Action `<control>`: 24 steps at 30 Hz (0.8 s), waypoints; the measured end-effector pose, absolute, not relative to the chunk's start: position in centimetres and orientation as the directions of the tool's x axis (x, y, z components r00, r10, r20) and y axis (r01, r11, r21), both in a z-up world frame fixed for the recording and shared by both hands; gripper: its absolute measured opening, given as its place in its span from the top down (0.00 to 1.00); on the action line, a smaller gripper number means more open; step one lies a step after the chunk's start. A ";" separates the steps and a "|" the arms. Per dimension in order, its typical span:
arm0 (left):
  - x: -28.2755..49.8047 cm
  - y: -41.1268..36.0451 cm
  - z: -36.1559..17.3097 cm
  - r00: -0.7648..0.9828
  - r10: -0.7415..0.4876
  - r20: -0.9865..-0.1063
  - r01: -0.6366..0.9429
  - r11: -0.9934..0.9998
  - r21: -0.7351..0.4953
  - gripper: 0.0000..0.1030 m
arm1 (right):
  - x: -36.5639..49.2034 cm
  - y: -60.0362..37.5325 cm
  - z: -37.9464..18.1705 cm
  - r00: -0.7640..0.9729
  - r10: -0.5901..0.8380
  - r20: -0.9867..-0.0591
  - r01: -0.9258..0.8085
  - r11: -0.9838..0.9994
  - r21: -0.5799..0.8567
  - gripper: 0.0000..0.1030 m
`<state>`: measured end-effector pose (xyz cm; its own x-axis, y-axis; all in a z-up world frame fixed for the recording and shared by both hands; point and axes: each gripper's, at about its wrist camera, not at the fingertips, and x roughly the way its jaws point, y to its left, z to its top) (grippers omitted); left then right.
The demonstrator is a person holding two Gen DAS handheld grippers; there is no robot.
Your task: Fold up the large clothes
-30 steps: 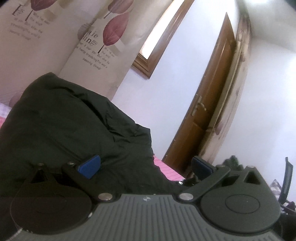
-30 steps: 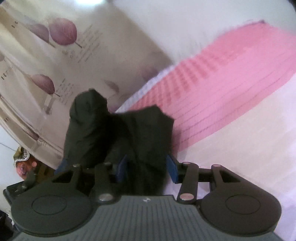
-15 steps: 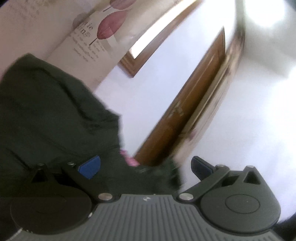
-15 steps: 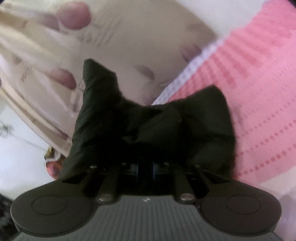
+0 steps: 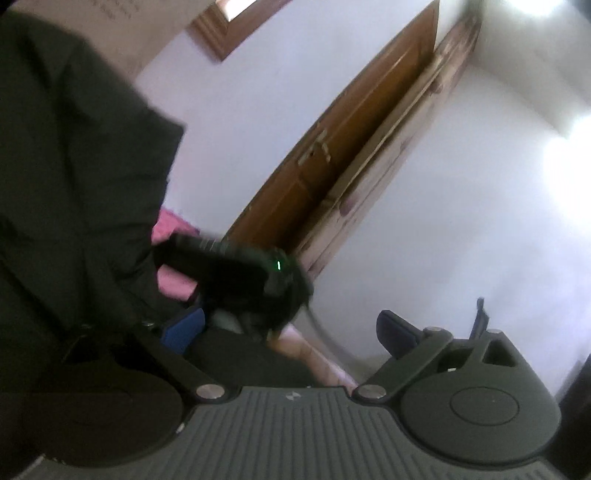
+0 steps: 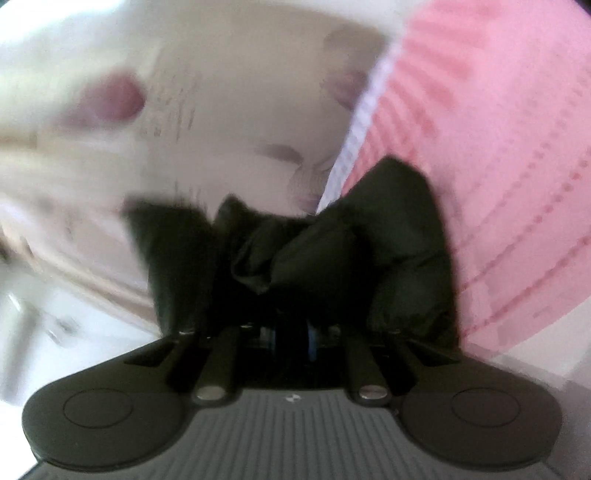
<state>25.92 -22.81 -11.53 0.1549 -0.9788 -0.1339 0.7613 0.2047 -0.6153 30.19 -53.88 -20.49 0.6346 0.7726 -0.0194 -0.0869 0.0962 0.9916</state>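
Observation:
A large black garment (image 5: 74, 177) fills the left of the left wrist view, hanging in front of the wall. My left gripper (image 5: 288, 328) is open, its blue pads (image 5: 183, 330) wide apart; the cloth lies against the left finger only. The other gripper's black body (image 5: 236, 273) with a green light shows just ahead of it. In the right wrist view my right gripper (image 6: 291, 334) is shut on a bunched fold of the black garment (image 6: 332, 251), held above the pink bedspread (image 6: 498, 166). The view is blurred.
A brown wooden door (image 5: 332, 136) and a white wall (image 5: 461, 221) stand ahead of the left gripper. A cream curtain with purple leaf prints (image 6: 184, 110) hangs behind the bed. A window frame (image 5: 218, 33) is at the top left.
My right gripper closed on the black garment and swung with it. The left gripper stayed open and turned, so the right gripper came into its view.

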 end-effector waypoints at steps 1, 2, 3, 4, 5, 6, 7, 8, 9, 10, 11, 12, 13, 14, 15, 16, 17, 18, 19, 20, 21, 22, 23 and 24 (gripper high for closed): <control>26.1 -22.9 -11.9 0.152 -0.979 -0.138 0.756 0.205 -0.622 0.07 | 30.6 -54.4 -20.7 0.623 0.782 -0.006 -0.076 0.068 0.995 0.81; 26.4 -23.0 -12.2 0.152 -0.977 -0.150 0.750 0.213 -0.626 0.09 | 31.0 -54.8 -20.5 0.616 0.787 -0.010 -0.068 0.066 0.996 0.79; 26.8 -23.3 -12.3 0.151 -0.975 -0.163 0.746 0.220 -0.629 0.10 | 31.2 -55.2 -20.1 0.620 0.784 -0.033 -0.063 0.092 0.994 0.79; 27.0 -23.5 -12.5 0.145 -0.974 -0.176 0.745 0.225 -0.628 0.10 | 31.3 -55.5 -19.3 0.630 0.775 -0.059 -0.067 0.130 0.989 0.78; 27.0 -23.7 -12.5 0.146 -0.971 -0.190 0.747 0.234 -0.622 0.12 | 31.3 -55.9 -18.3 0.636 0.769 -0.062 -0.091 0.154 0.984 0.72; 27.1 -23.8 -12.7 0.151 -0.967 -0.204 0.748 0.247 -0.615 0.13 | 31.2 -56.3 -17.4 0.647 0.760 -0.063 -0.113 0.177 0.978 0.59; 27.3 -23.9 -12.8 0.153 -0.966 -0.210 0.749 0.252 -0.612 0.14 | 31.0 -56.7 -16.2 0.666 0.742 -0.076 -0.130 0.216 0.968 0.52; 27.4 -23.9 -12.8 0.155 -0.966 -0.207 0.747 0.251 -0.616 0.15 | 30.6 -57.2 -14.8 0.694 0.715 -0.089 -0.151 0.265 0.952 0.44; 27.6 -23.9 -12.9 0.158 -0.966 -0.205 0.741 0.254 -0.621 0.16 | 30.1 -57.6 -13.4 0.727 0.679 -0.103 -0.167 0.320 0.933 0.42; 27.7 -23.9 -13.0 0.165 -0.965 -0.206 0.737 0.259 -0.625 0.17 | 29.6 -58.0 -11.6 0.762 0.634 -0.133 -0.175 0.399 0.900 0.42; 27.6 -23.7 -13.0 0.167 -0.964 -0.207 0.737 0.262 -0.623 0.17 | 29.0 -58.0 -10.0 0.785 0.603 -0.145 -0.199 0.466 0.862 0.42; 27.5 -23.8 -13.1 0.169 -0.963 -0.210 0.743 0.265 -0.614 0.17 | 28.4 -57.7 -8.4 0.798 0.587 -0.135 -0.240 0.516 0.822 0.42; 27.2 -23.7 -13.2 0.171 -0.962 -0.214 0.748 0.268 -0.607 0.17 | 27.9 -57.2 -6.7 0.804 0.583 -0.117 -0.289 0.555 0.780 0.42; 27.1 -23.7 -13.3 0.174 -0.961 -0.214 0.750 0.270 -0.604 0.17 | 27.3 -56.4 -5.0 0.800 0.592 -0.101 -0.345 0.590 0.730 0.42; 27.1 -23.6 -13.3 0.175 -0.961 -0.213 0.751 0.271 -0.602 0.17 | 27.0 -55.2 -3.5 0.786 0.610 -0.100 -0.398 0.623 0.673 0.42; 27.0 -23.9 -13.1 0.176 -0.961 -0.213 0.753 0.271 -0.600 0.17 | 26.8 -53.8 -2.2 0.768 0.631 -0.113 -0.448 0.655 0.609 0.42; 26.9 -24.0 -13.1 0.177 -0.961 -0.214 0.755 0.272 -0.597 0.17 | 26.5 -52.0 -1.1 0.748 0.649 -0.141 -0.502 0.692 0.519 0.43; 26.8 -24.0 -13.1 0.179 -0.960 -0.214 0.757 0.274 -0.594 0.17 | 26.4 -50.3 -0.5 0.731 0.660 -0.173 -0.541 0.716 0.441 0.43; 26.7 -24.0 -13.2 0.181 -0.960 -0.215 0.760 0.276 -0.589 0.17 | 26.4 -48.9 -0.4 0.718 0.664 -0.208 -0.566 0.732 0.380 0.43; 26.6 -24.0 -13.2 0.183 -0.959 -0.216 0.764 0.277 -0.583 0.17 | 26.8 -47.6 -0.8 0.709 0.653 -0.265 -0.572 0.753 0.324 0.49; 26.5 -24.0 -13.2 0.186 -0.959 -0.216 0.767 0.279 -0.578 0.17 | 27.4 -46.7 -1.5 0.702 0.636 -0.320 -0.564 0.771 0.296 0.56; 26.3 -23.9 -13.3 0.188 -0.958 -0.214 0.774 0.279 -0.569 0.17 | 28.1 -46.2 -2.5 0.697 0.607 -0.380 -0.545 0.794 0.269 0.70; 25.9 -23.9 -13.3 0.191 -0.958 -0.215 0.787 0.280 -0.550 0.17 | 28.8 -45.9 -3.8 0.700 0.563 -0.440 -0.515 0.824 0.235 0.73; 25.6 -24.0 -13.2 0.193 -0.957 -0.217 0.802 0.281 -0.527 0.17 | 29.3 -46.0 -5.3 0.700 0.521 -0.488 -0.484 0.849 0.212 0.75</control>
